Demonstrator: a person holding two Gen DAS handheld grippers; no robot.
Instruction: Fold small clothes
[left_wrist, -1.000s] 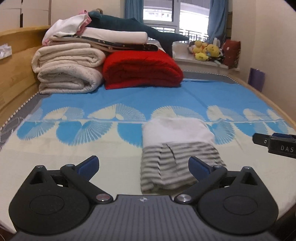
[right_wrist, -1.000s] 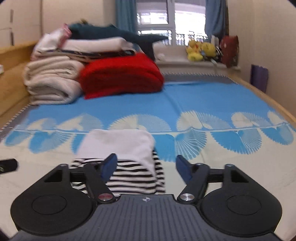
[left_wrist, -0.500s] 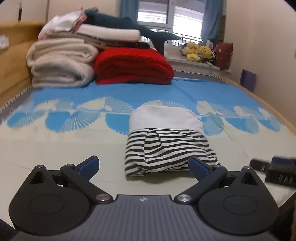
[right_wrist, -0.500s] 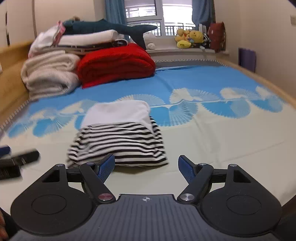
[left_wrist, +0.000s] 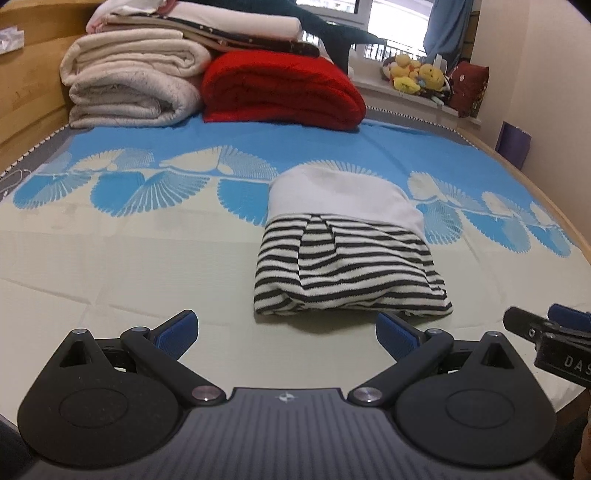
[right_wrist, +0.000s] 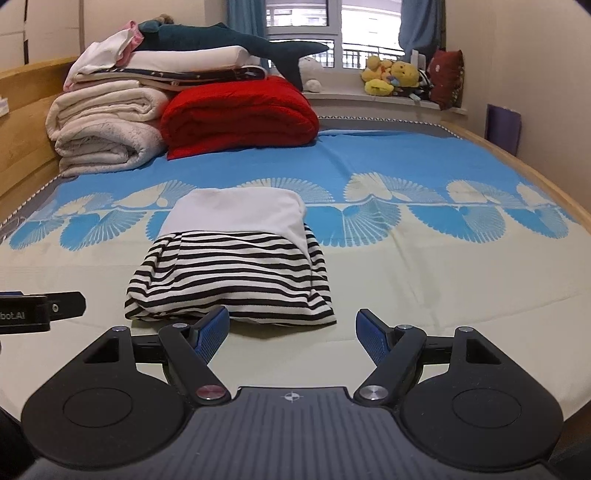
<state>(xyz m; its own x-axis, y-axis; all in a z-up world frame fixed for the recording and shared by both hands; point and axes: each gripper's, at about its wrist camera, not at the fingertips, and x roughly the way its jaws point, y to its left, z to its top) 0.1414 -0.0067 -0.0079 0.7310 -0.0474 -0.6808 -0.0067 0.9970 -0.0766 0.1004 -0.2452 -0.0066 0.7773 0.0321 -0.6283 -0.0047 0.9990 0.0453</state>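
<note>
We hold both grippers low over the near edge of the bed (left_wrist: 110, 266), whose smooth sheet is pale cream up front and bright blue farther back, with a band of fan-shaped prints between. The folded garment (left_wrist: 343, 266) lies on the cream part just ahead of us: a soft knit bundle, black-and-white striped below and plain white on its far half, roughly rectangular with rounded, slightly puffy edges and a small pleat in the stripes.

Our left gripper (left_wrist: 286, 330) has its fingers spread wide, holding nothing; the ribbed blue pads (left_wrist: 177, 328) sit just short of the garment's near hem. Our right gripper (right_wrist: 291, 332) is likewise spread and empty, and its left pad overlaps the striped hem in the right wrist view, though we cannot tell whether it touches.

At the far end a thick red quilt (right_wrist: 240, 110) sits folded in a rounded roll beside fleecy cream blankets (right_wrist: 107, 136), with a plush shark (right_wrist: 229, 40) lying on top of the pile. Yellow soft toys (right_wrist: 391, 74) line the windowsill.
</note>
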